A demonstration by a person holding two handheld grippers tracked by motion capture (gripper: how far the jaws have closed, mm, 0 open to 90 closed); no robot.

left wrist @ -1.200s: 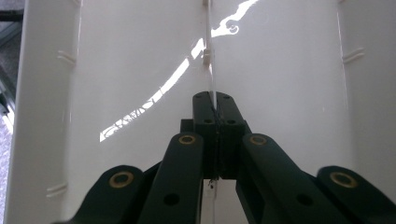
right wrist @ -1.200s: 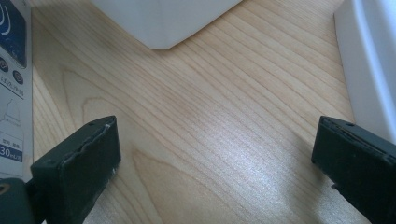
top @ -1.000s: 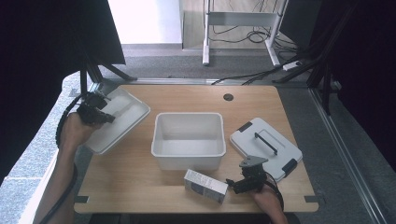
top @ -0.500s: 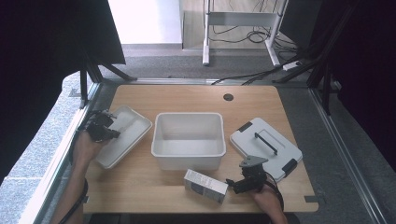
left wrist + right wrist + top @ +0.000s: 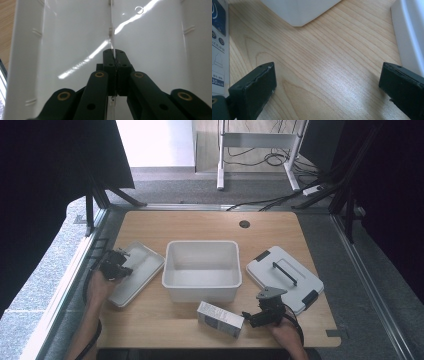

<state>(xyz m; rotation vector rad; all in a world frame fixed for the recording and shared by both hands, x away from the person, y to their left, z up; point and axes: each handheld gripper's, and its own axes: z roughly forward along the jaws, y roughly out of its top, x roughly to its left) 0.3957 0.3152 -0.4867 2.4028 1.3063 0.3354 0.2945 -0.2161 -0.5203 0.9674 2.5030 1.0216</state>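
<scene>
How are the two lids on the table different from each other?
The left lid is plain white, without handle or clips, and the left gripper is shut on a thin rib of it. The right lid has a dark handle and dark corner clips; nothing holds it. Both are whitish rectangles flanking the tub.

White lid: edges cut off by the left gripper view's frame; central rib partly hidden behind the closed jaws. Carton: cropped at the right gripper view's left edge, print too small to read. White tub: only a bottom corner in frame.
</scene>
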